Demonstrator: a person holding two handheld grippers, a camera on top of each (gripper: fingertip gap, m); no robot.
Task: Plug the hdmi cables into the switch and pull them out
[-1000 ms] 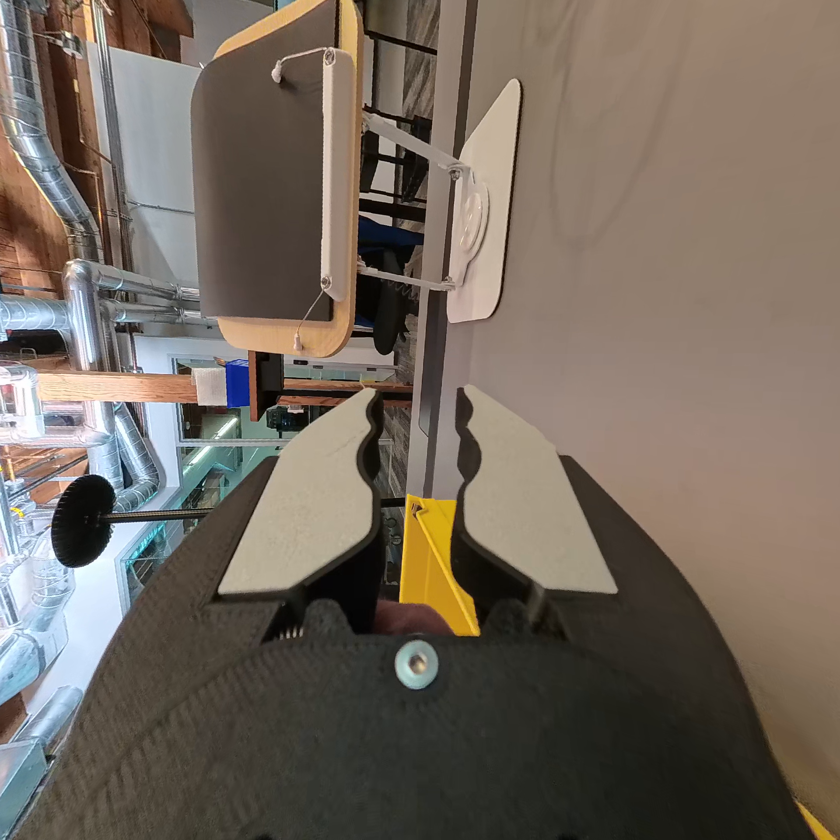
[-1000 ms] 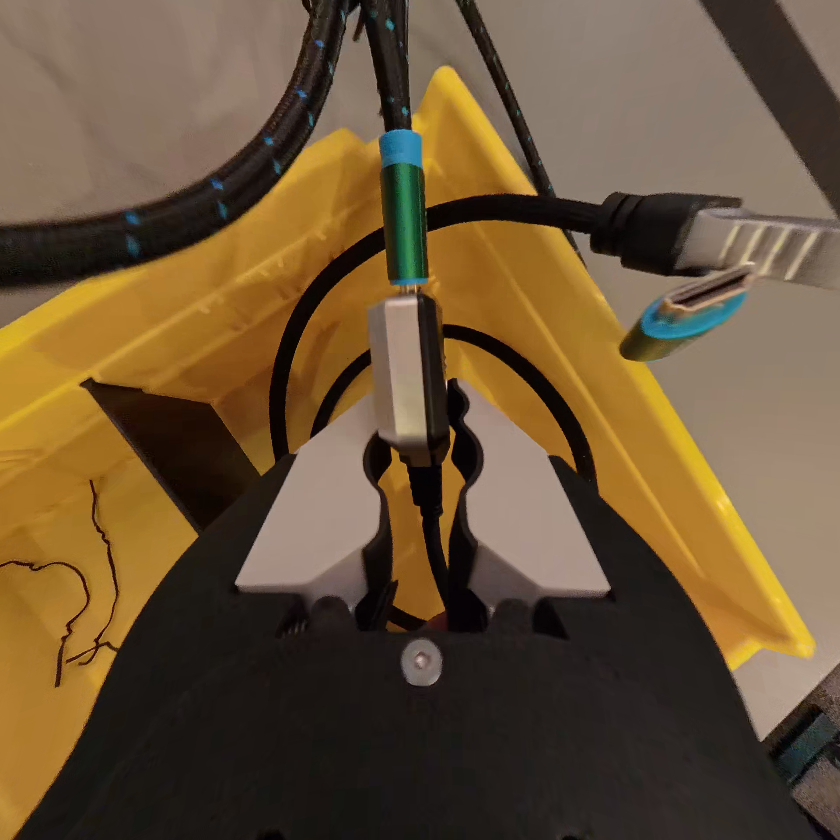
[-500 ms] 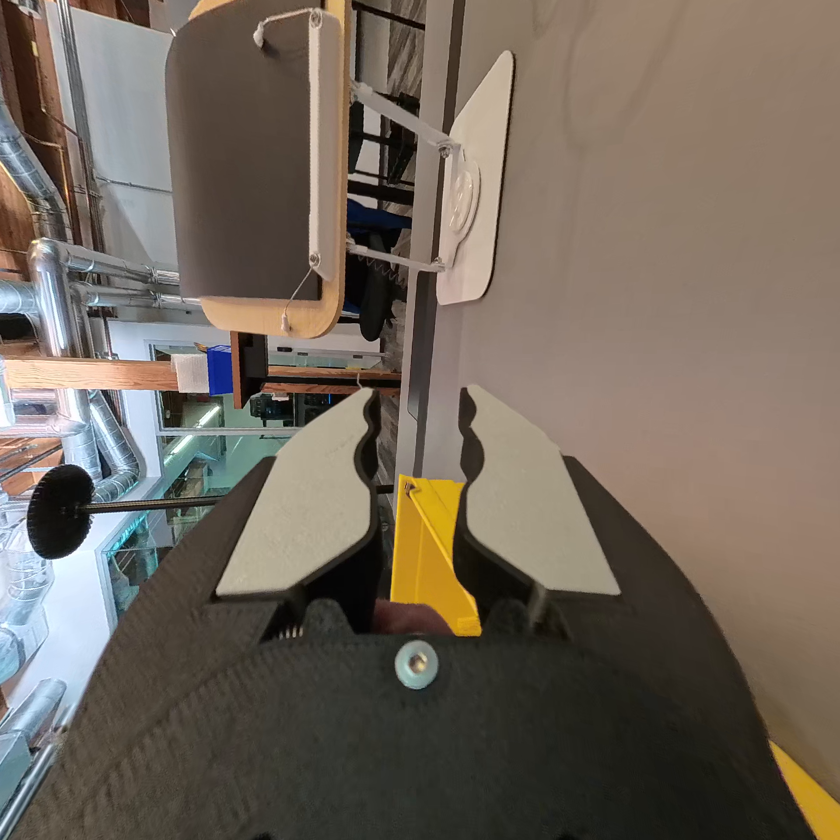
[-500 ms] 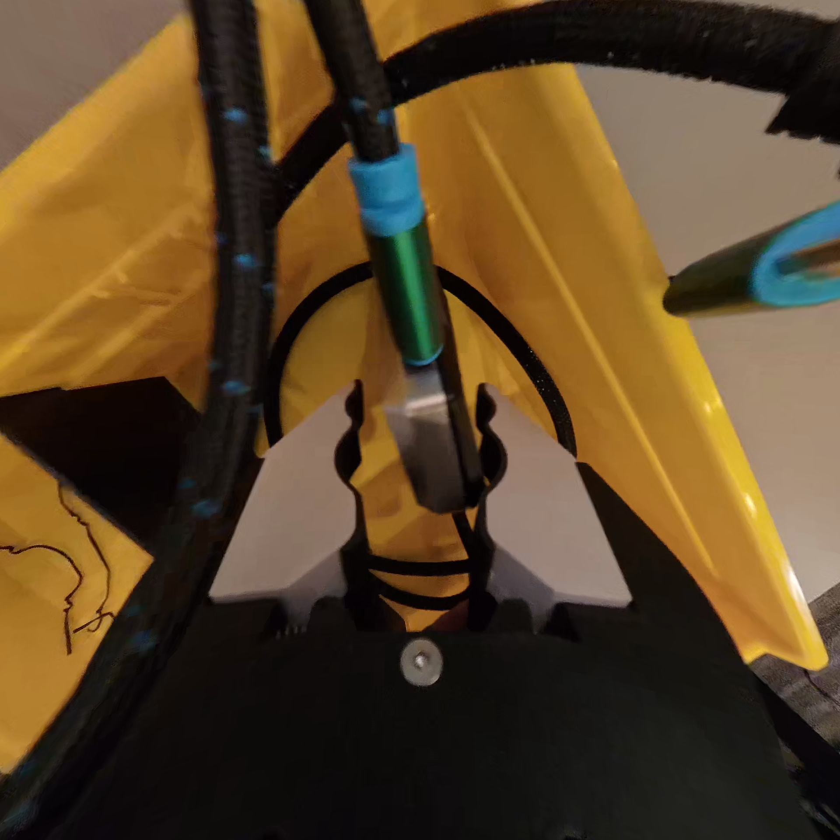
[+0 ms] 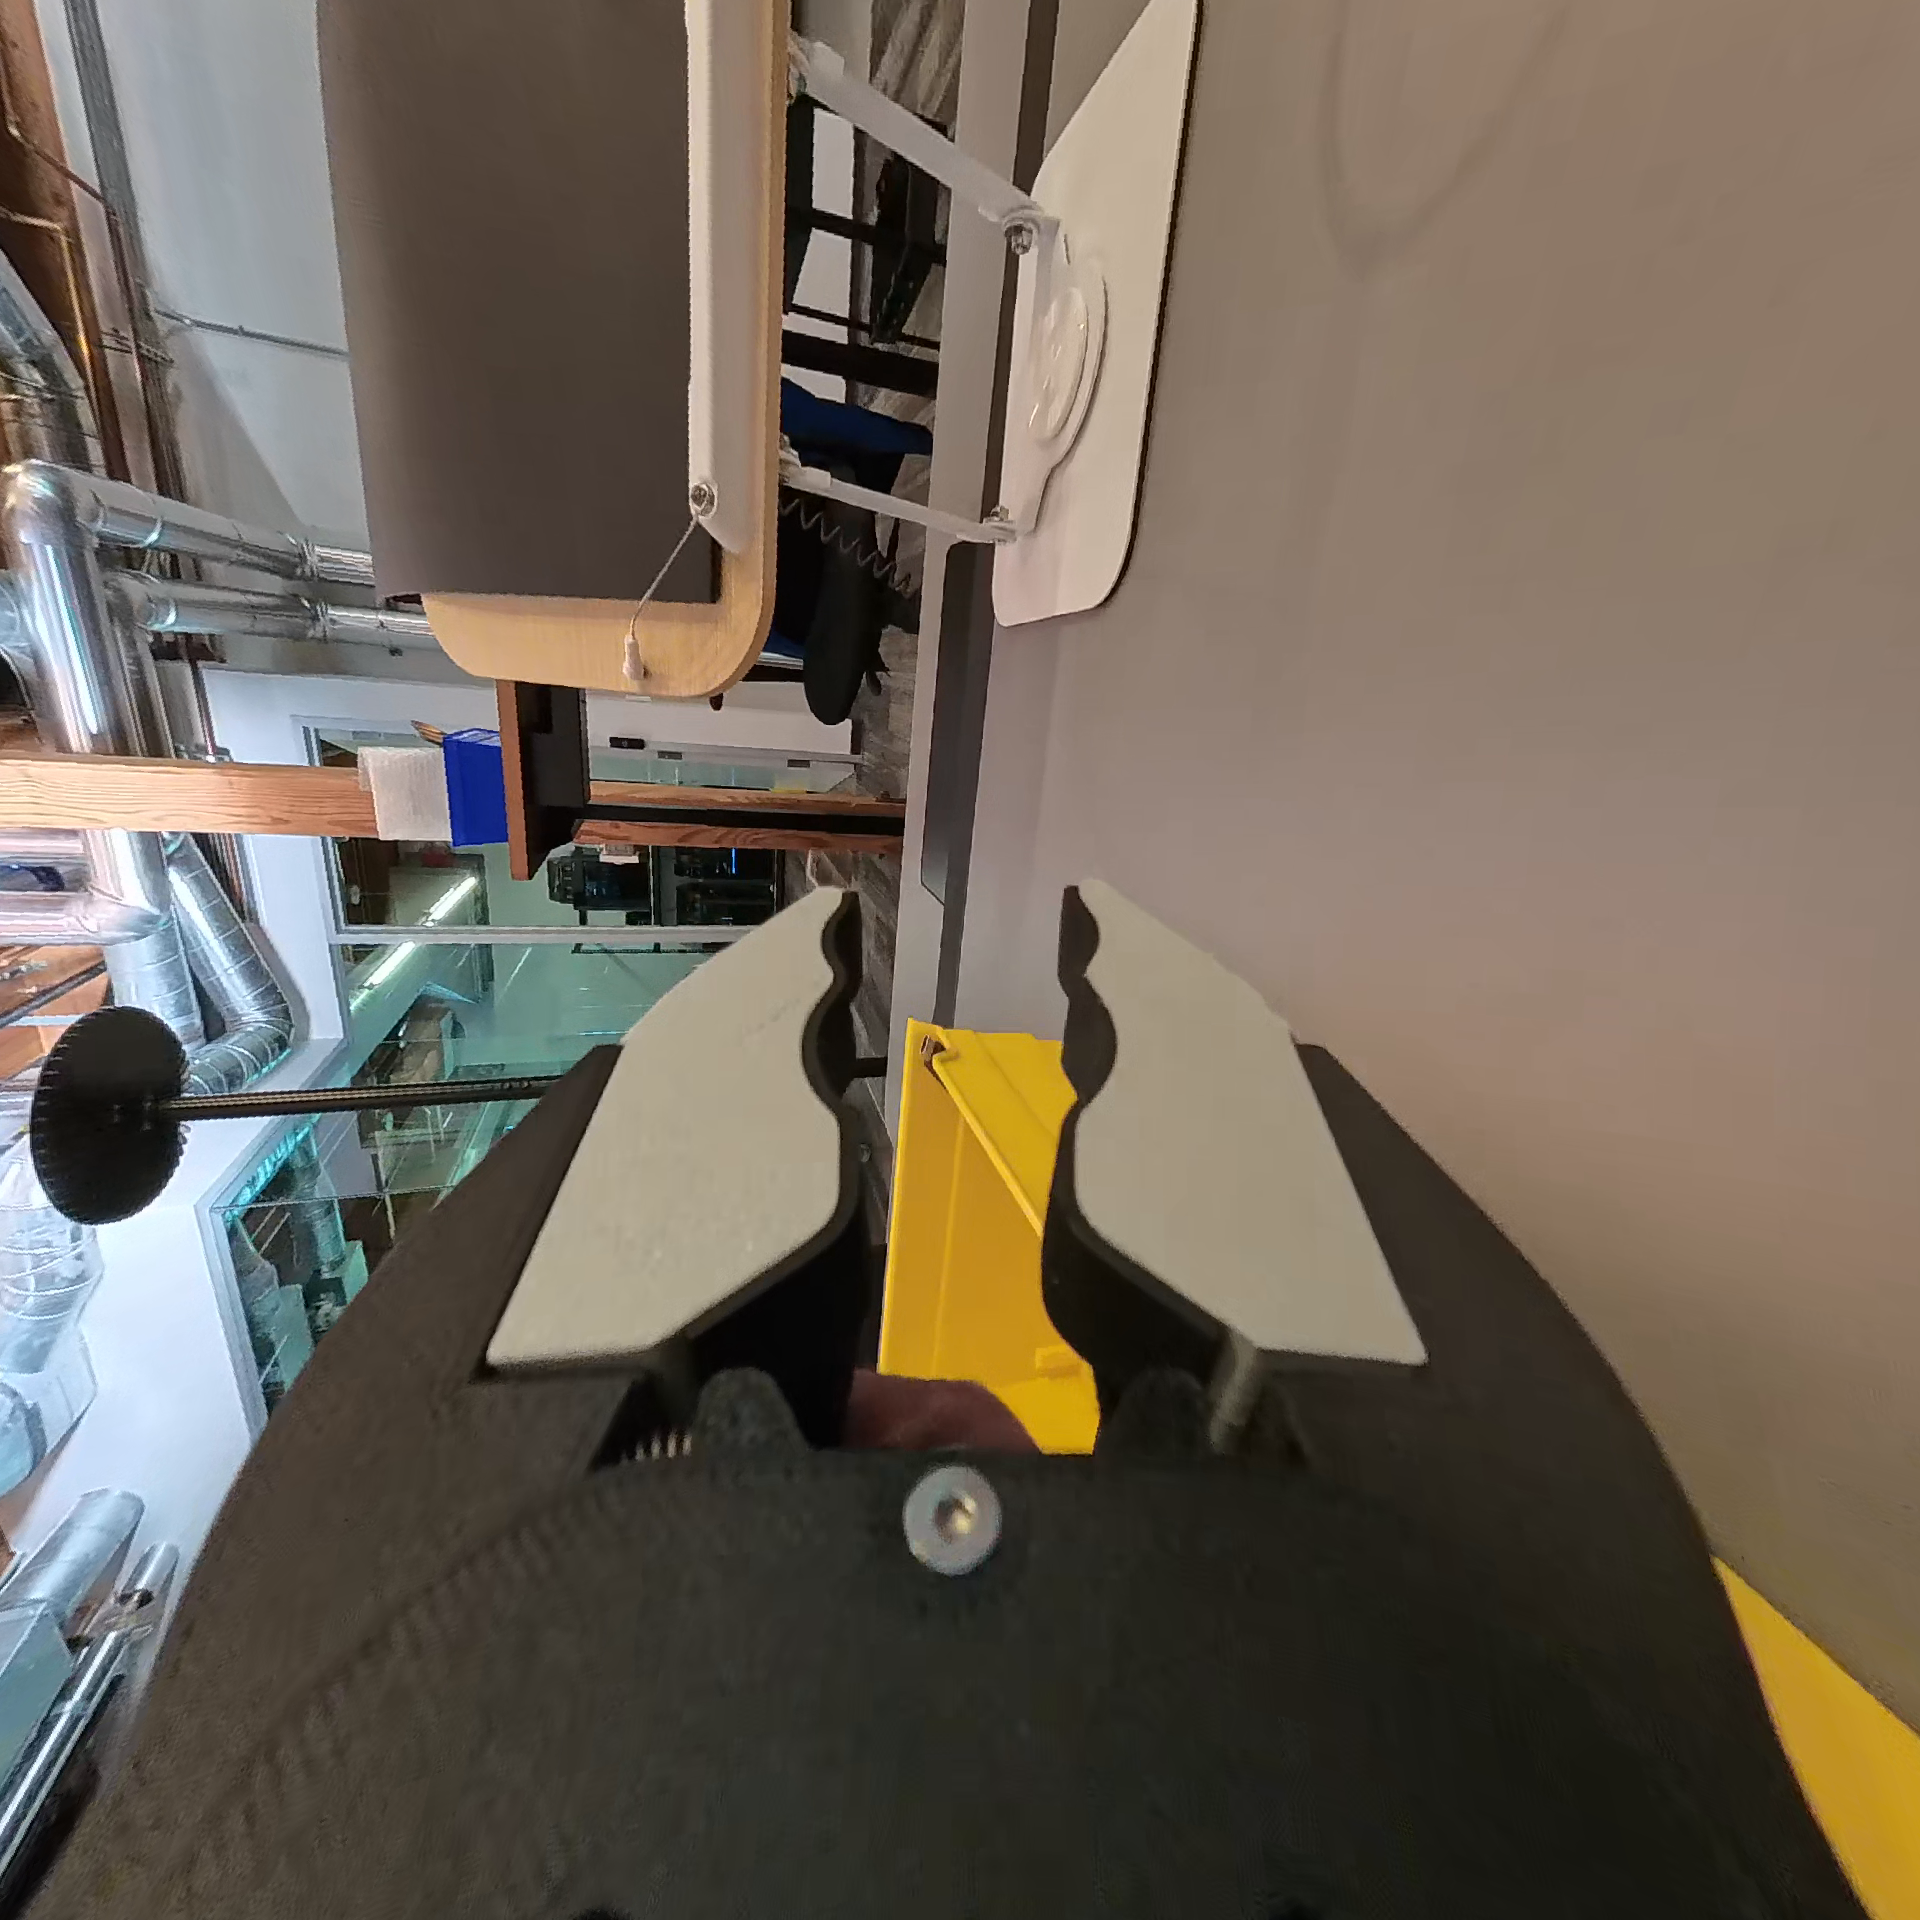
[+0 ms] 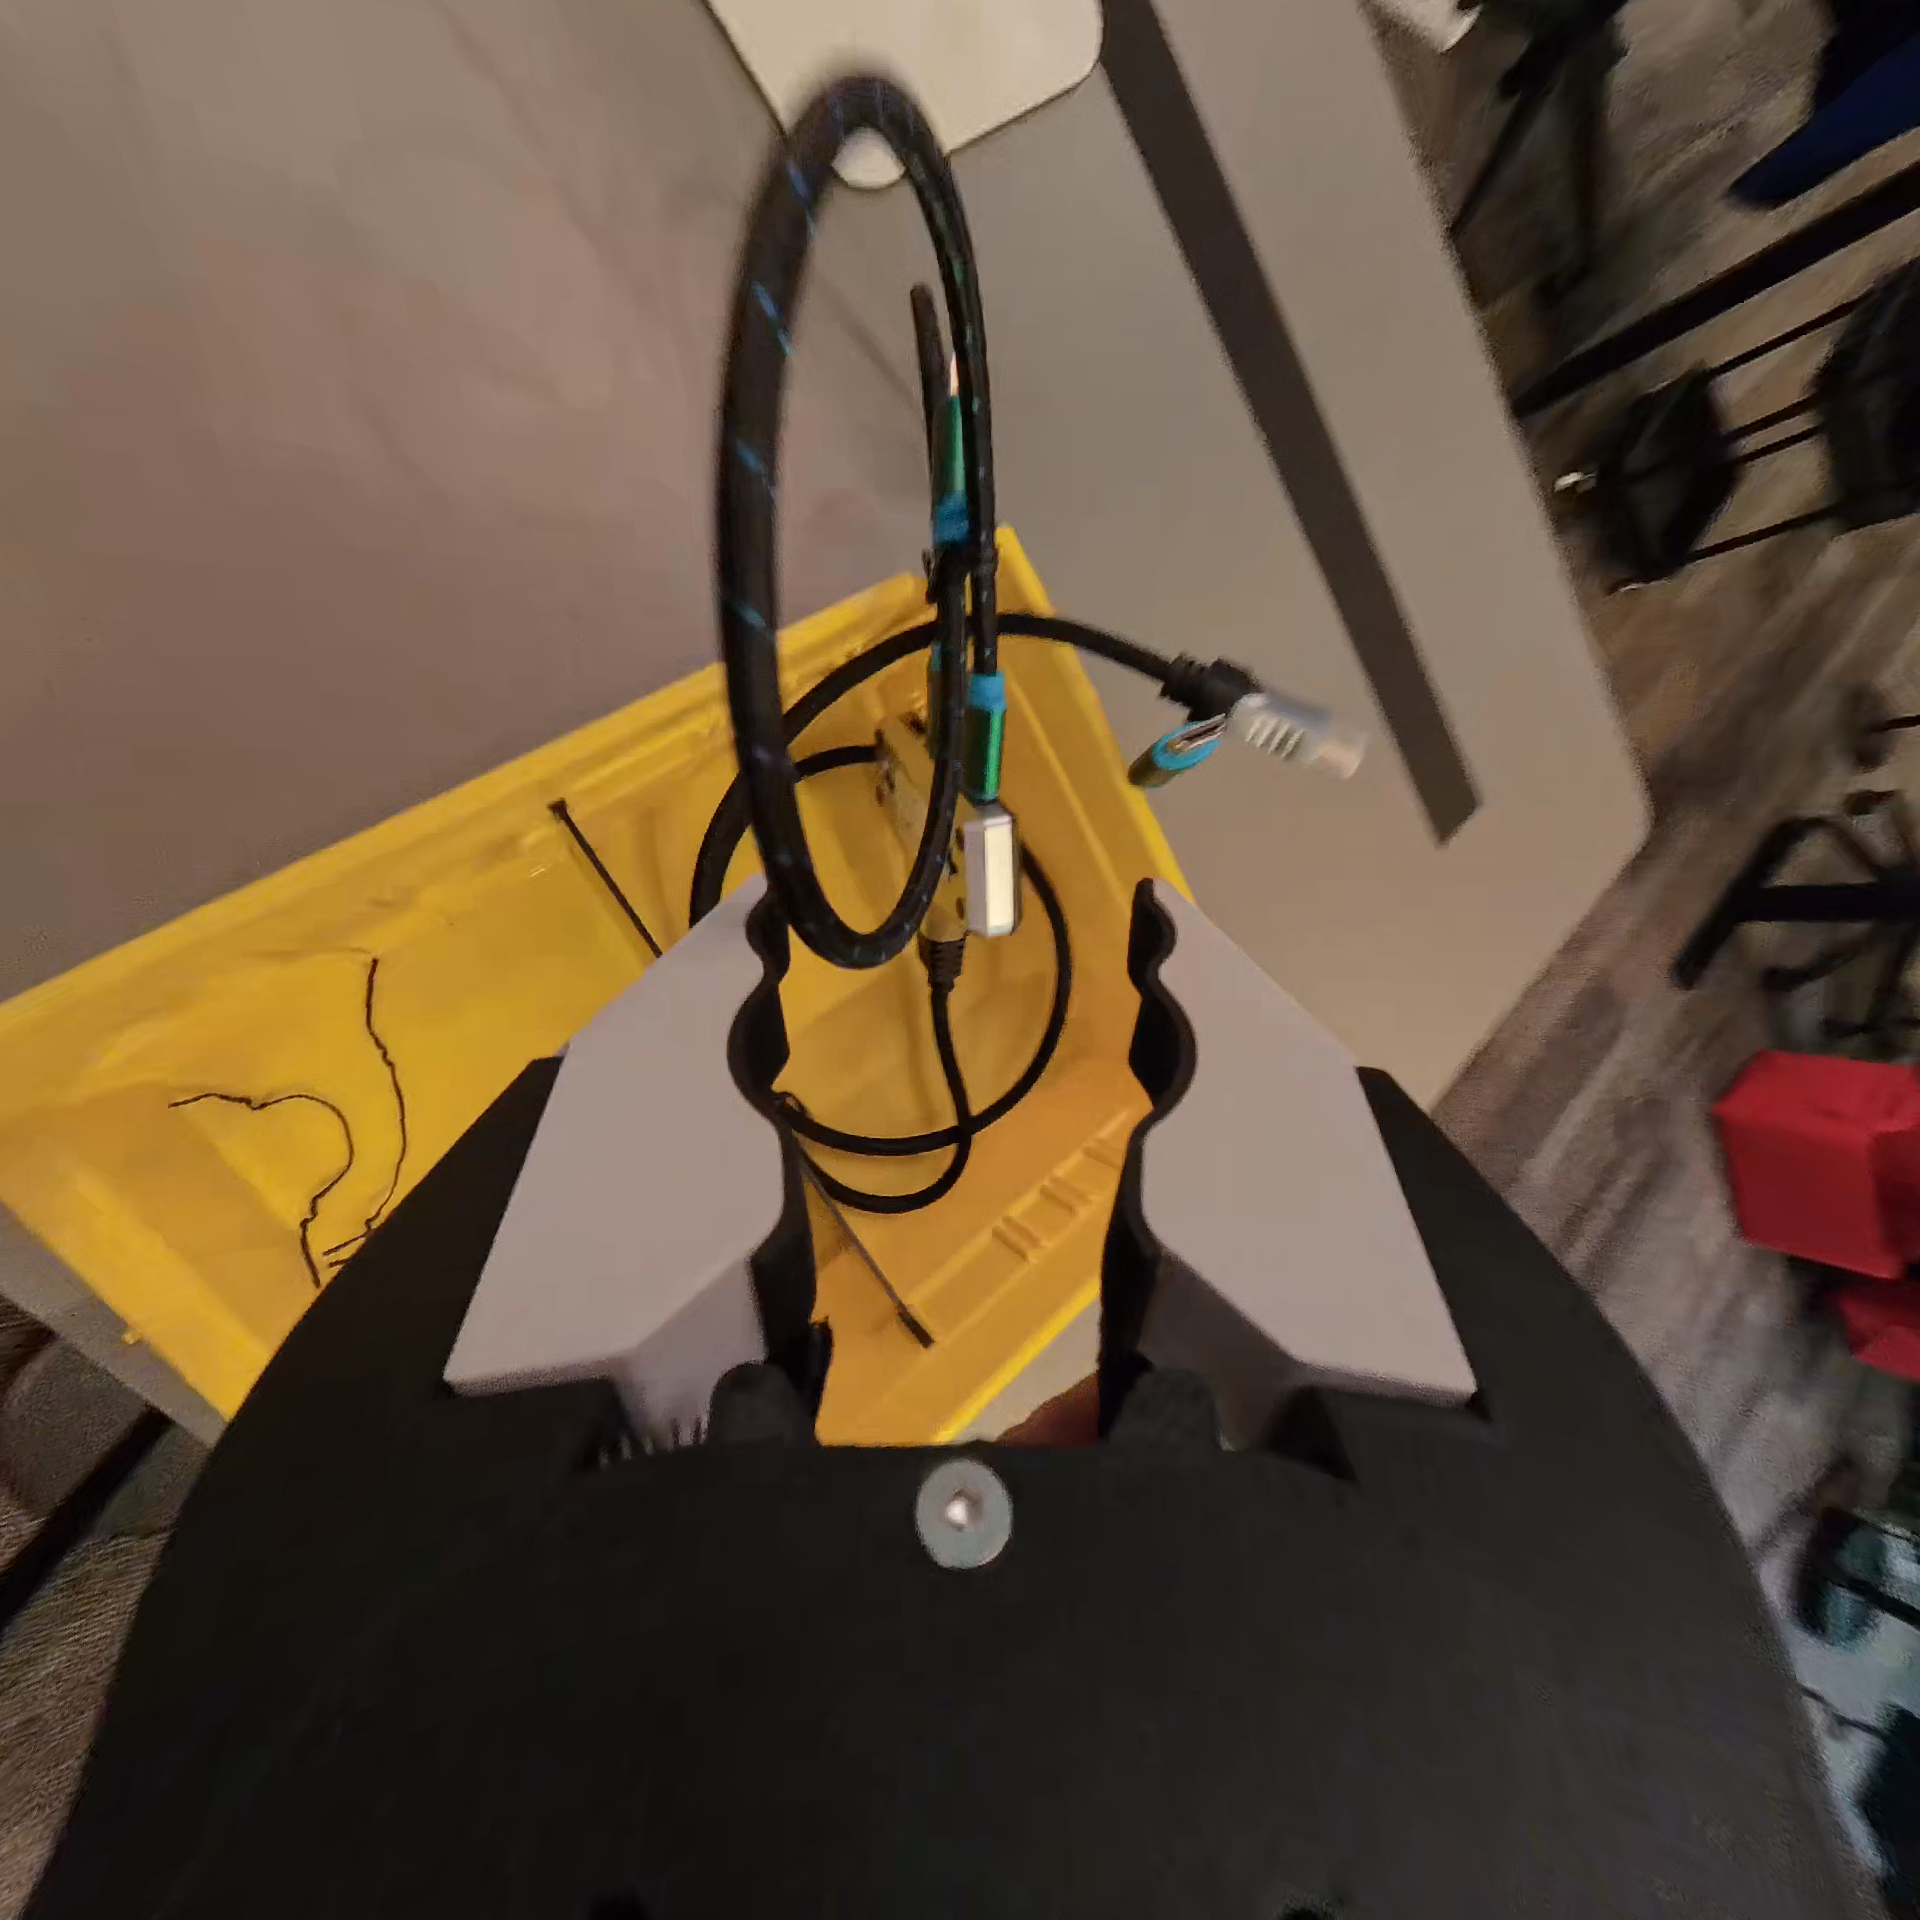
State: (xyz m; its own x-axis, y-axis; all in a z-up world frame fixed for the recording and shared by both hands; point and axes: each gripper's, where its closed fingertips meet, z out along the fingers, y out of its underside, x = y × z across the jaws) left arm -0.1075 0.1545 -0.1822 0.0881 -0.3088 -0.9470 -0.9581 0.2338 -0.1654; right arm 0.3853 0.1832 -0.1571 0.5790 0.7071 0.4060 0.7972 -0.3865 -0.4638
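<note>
Now, in the left view, my left fingers [image 5: 956, 997] are spread and empty above the desk [image 5: 1558, 727], a yellow bin [image 5: 966, 1226] beyond. In the right view, my right fingers [image 6: 951, 914] gape over the cables [image 6: 758, 540] looped above the bin; braided and springy, they look best gripped by a rigid plug [image 6: 989, 871].

Braided cable loop [image 6: 769, 499] motion-blurred; yellow bin [image 5: 966, 1226] mostly hidden behind fingers [image 5: 707, 1153].
</note>
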